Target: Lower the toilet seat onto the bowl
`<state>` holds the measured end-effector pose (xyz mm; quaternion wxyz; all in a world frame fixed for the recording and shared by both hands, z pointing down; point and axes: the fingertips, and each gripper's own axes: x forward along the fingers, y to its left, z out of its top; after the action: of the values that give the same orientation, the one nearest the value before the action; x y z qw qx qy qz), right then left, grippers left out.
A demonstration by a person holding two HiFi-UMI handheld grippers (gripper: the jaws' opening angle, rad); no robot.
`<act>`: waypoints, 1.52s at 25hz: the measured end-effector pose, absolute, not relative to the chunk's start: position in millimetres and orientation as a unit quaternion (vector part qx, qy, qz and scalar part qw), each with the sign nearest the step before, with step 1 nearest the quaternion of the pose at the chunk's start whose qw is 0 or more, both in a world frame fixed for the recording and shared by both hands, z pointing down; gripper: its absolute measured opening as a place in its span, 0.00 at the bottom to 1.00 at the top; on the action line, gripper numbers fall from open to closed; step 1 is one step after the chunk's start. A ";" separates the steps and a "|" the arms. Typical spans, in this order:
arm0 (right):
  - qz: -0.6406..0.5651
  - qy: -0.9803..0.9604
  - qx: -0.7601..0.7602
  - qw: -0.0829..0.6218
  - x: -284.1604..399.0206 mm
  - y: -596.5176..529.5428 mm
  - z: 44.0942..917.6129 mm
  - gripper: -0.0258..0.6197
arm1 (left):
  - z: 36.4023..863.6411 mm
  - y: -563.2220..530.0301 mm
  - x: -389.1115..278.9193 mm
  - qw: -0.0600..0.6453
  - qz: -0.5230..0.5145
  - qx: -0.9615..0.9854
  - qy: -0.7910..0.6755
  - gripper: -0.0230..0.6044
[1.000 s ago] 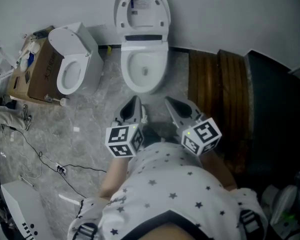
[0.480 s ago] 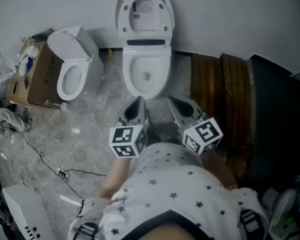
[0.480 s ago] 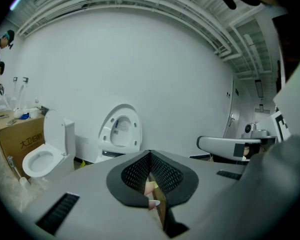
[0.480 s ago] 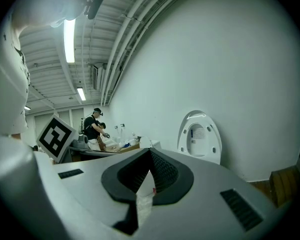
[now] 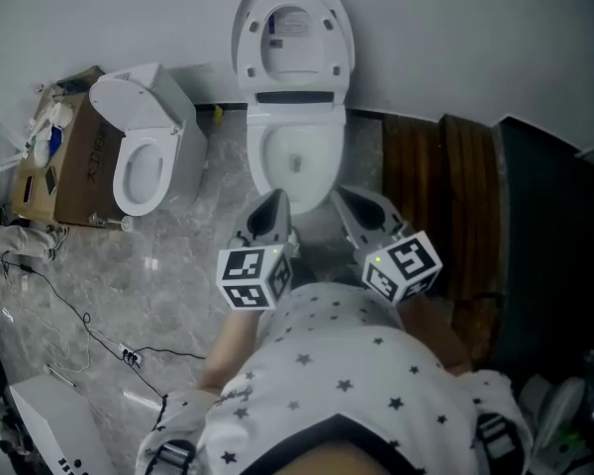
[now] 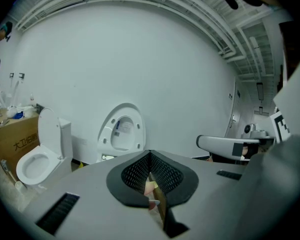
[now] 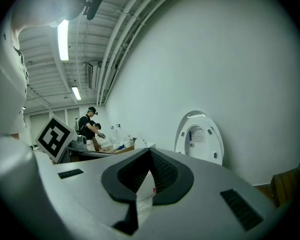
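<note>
1. Starting on the left: a spare toilet (image 5: pixel 144 156) sits next to a cardboard box (image 5: pixel 79 156) on the floor. Not my target, so I'm ignoring it.
2. My left gripper (image 5: pixel 271 202) has its jaws pressed together with nothing in them. It's held low in front of me, short of the bowl (image 5: pixel 257 156).
3. Straight ahead, the toilet seat (image 5: pixel 246 47) stands upright against the wall, above the bowl and hinged at the back.
   - My guess is it's stiff, glossy plastic: not heavy, but slick, and likely to slam once it tips past balance.
   - I'd pinch the rim up near the top edge, far from the hinge, and ease it down instead of letting it drop.
4. My right gripper (image 5: pixel 343 202) is the same story: closed up, empty, just beside the left one, tips aimed at the bowl. Either one would need to open before it can grab the rim.
5. Over on the right are some wooden boards (image 5: pixel 436 196), well clear of the seat's swing.
</note>
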<state>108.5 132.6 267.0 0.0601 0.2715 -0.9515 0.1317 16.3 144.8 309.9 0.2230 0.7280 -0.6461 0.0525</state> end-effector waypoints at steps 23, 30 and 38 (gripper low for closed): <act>0.137 -0.940 0.304 0.074 14.2 18.8 269.1 0.05 | 312.6 25.1 -75.2 0.239 0.064 0.750 -0.614 0.03; 0.138 -0.935 0.317 0.076 -8.0 -10.1 272.8 0.05 | 317.3 -8.3 -96.3 0.248 0.062 0.757 -0.601 0.03; 0.145 -0.928 0.335 0.079 -21.4 -33.2 280.0 0.05 | 322.1 -35.7 -112.9 0.250 0.067 0.767 -0.588 0.03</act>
<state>-21.4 -33.2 280.0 0.0787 0.3347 -0.9278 0.1448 -112.9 -35.7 322.1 0.2497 0.7667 -0.5877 0.0668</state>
